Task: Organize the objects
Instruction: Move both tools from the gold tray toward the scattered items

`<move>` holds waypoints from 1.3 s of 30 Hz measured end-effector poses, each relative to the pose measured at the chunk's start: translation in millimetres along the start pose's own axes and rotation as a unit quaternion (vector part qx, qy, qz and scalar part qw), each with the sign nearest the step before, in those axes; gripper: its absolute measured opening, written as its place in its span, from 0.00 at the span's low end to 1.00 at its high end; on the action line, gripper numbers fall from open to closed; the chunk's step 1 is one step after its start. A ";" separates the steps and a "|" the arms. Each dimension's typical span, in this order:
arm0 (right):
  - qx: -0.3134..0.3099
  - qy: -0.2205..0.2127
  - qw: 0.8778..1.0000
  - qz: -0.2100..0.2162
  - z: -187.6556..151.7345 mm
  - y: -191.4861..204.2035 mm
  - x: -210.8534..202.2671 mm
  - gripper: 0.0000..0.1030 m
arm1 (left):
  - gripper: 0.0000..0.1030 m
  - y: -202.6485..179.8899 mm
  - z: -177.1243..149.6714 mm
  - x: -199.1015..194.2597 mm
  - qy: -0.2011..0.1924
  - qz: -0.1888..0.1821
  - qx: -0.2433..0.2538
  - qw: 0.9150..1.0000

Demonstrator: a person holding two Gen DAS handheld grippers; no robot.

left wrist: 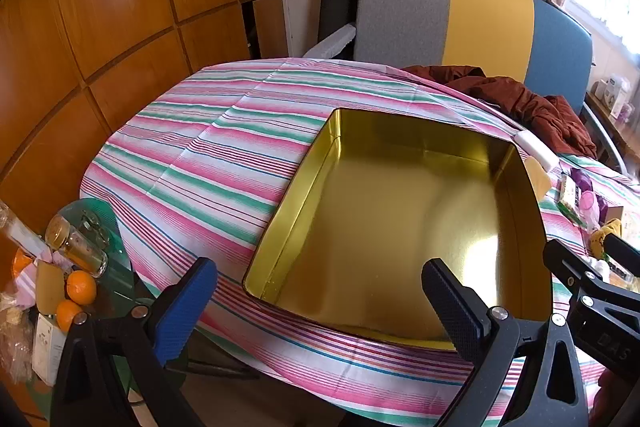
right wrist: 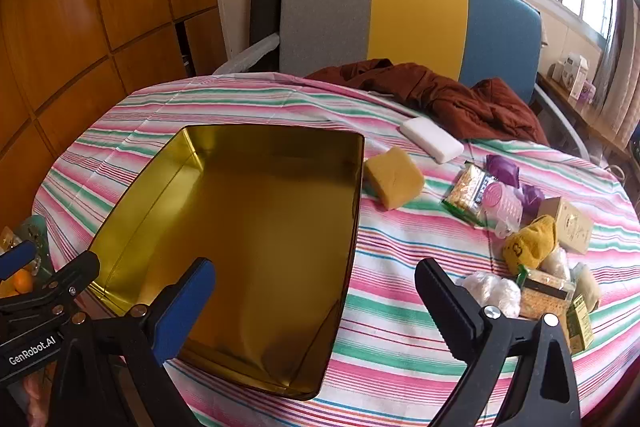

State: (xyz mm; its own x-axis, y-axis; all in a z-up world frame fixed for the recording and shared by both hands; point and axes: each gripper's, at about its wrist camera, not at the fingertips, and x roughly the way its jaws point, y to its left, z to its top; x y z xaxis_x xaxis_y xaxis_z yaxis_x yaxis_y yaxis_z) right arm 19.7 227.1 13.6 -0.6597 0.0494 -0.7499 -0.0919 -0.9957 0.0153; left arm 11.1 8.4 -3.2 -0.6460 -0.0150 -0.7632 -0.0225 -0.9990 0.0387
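While gold tin (right wrist: 248,227) sits empty beneath left finger, right claw (right wrist: 316,303) spread wide, holding nothing; yellow sponge (right wrist: 394,183) ahead, slightly right: reach forward, straddle squarely, squeeze gently.

One gold tin (right wrist: 248,227), one yellow sponge (right wrist: 394,183), one white sponge (right wrist: 432,139), two oranges (left wrist: 80,287)

Sponge (right wrist: 394,182) just right of tin (right wrist: 248,227)
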 end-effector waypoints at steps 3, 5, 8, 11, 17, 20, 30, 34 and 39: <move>-0.001 -0.001 1.000 0.001 -0.4 0.3 -1.1 0.99 | 1.00 -0.4 -0.1 0.2 0.002 0.002 -0.001 1.000; 0.000 0.000 1.000 0.003 -0.4 0.6 -0.7 0.99 | 1.00 -0.2 -1.0 0.3 0.003 0.002 -0.001 1.000; 0.002 0.001 1.000 0.004 -0.6 0.0 -0.4 0.99 | 1.00 -1.2 -2.2 0.1 0.004 0.004 0.001 1.000; 0.003 0.000 1.000 0.002 -1.0 -1.5 -1.0 0.99 | 1.00 -0.6 -2.5 -0.4 0.003 0.006 -0.002 1.000; 0.008 -0.017 1.000 0.008 -1.2 -11.2 -8.2 0.99 | 1.00 -2.7 -2.8 -0.2 0.004 0.006 -0.004 1.000; -0.001 -0.031 0.999 0.024 -0.6 -18.8 -14.9 0.99 | 1.00 -5.7 -4.2 -0.6 0.002 -0.011 -0.011 1.000; -0.009 -0.038 0.999 0.019 -11.4 -61.8 -34.4 0.99 | 1.00 -43.2 -19.8 0.7 0.039 -0.145 0.002 0.989; 0.000 -0.038 0.999 -0.006 -24.7 -95.4 -41.2 0.91 | 1.00 -76.4 -25.6 -5.3 0.038 -0.147 0.039 0.988; 0.063 -0.034 0.997 -0.018 -46.8 -162.8 -48.7 0.78 | 1.00 -112.5 -30.3 -14.4 0.041 -0.191 0.097 0.976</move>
State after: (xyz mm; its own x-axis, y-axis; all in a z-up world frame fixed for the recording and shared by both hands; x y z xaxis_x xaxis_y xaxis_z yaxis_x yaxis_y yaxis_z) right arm 101.6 383.1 16.6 -0.7024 0.0948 -0.7055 -0.2064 -0.9756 0.0745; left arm 46.1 119.7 -16.1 -0.4997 0.3461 -0.7941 -0.3998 -0.9054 -0.1430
